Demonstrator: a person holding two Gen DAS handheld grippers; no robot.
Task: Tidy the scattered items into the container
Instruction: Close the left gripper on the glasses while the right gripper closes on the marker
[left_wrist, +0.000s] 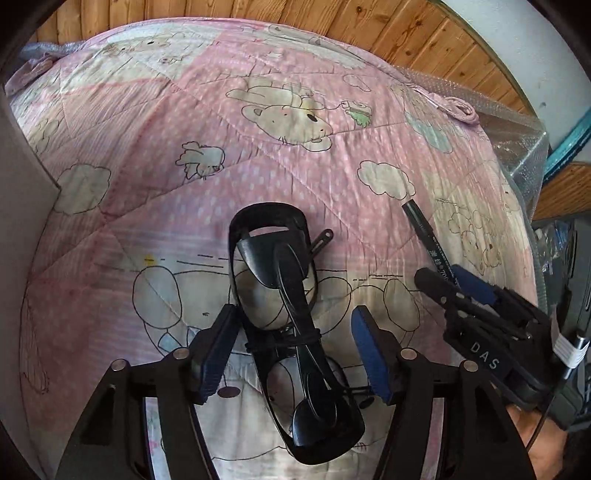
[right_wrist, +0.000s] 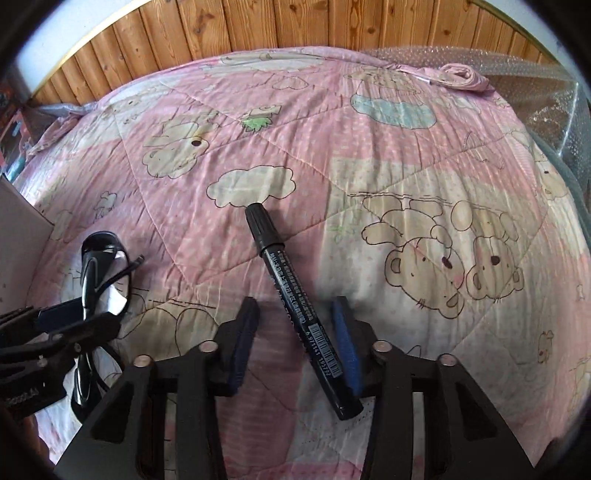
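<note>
A pink quilt printed with cartoon bears and clouds covers the bed and fills most of both views; behind it, along the top of each frame, runs a wall of vertical wooden panelling. Clear bubble wrap lies bunched at the upper right of the right wrist view, past the quilt's edge, and a pale flat panel rises at the left edge of the left wrist view; it may be a wall of a box, but I cannot tell, and nothing of its inside shows. In the left wrist view the left gripper sits at the bottom centre with its jaws spread to either side of a pair of black glasses, which lie folded on the quilt running from mid-frame down toward the lower centre; the left pad looks close to the frame, though whether it touches is unclear. In the right wrist view the right gripper is at the bottom centre, jaws spread, with a black marker pen lying on the quilt between them, cap pointing to the upper left and its barcode end just beside the right blue pad. The glasses appear at the left of that view too.
</note>
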